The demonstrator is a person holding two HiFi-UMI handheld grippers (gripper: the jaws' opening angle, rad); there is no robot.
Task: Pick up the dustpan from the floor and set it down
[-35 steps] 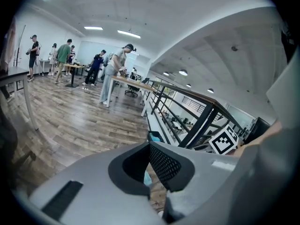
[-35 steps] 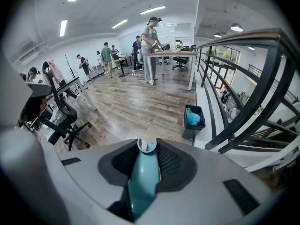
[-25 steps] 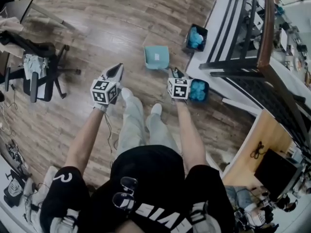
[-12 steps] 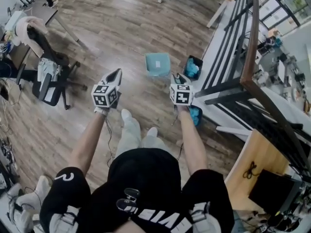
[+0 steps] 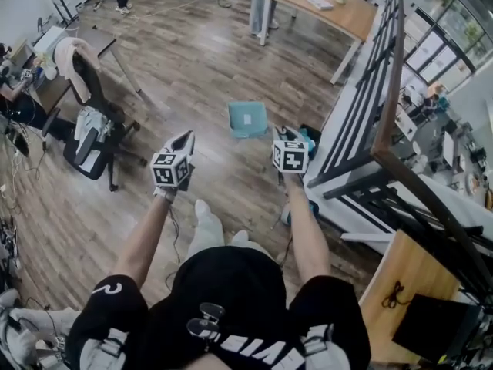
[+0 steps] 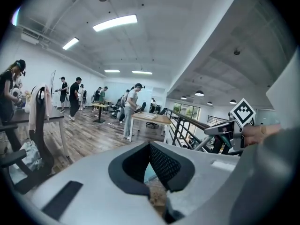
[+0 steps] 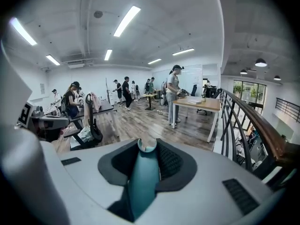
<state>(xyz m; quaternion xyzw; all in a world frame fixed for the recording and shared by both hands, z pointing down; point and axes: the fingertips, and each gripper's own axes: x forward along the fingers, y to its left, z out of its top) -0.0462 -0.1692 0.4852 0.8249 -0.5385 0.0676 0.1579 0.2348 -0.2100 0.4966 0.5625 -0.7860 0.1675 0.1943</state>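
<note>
Open-plan office, mezzanine level. Wood-plank floor [image 5: 192, 68] throughout. Black swivel chair [image 5: 92, 133] draped with clothing at 9 o'clock in the head view; light wooden table [image 5: 323, 6] with papers at 1 o'clock; black metal railing [image 5: 370, 114] with a wooden handrail from 1 to 4 o'clock. White ceiling with strip lights [image 7: 126, 20] overhead. Several people [image 7: 124, 90] stand at desks along the far white wall.
</note>
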